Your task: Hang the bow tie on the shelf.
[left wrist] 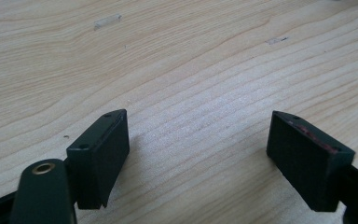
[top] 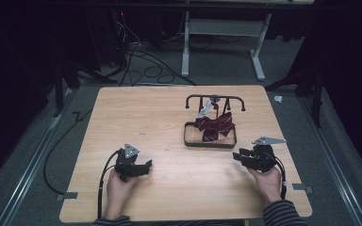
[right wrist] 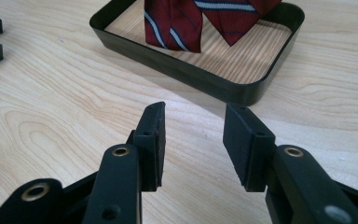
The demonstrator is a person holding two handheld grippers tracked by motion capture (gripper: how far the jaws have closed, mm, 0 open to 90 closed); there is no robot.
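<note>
The left tool (top: 147,165) rests low on the desk (top: 136,113), jaws wide apart and empty, well away from the work. To its right, the dark red striped bow tie (top: 215,125) hangs from a black rack (top: 215,98) over a black tray (top: 210,143). The right tool (top: 238,156), jaws partly apart and empty, lies nearer, the tray ahead of it.

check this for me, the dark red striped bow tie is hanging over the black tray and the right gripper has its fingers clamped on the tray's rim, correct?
Not quite. The right gripper is not clamped on anything: its fingers stand apart with only bare table between them, short of the black tray. The right gripper view shows this. The dark red striped bow tie does hang over the tray.
</note>
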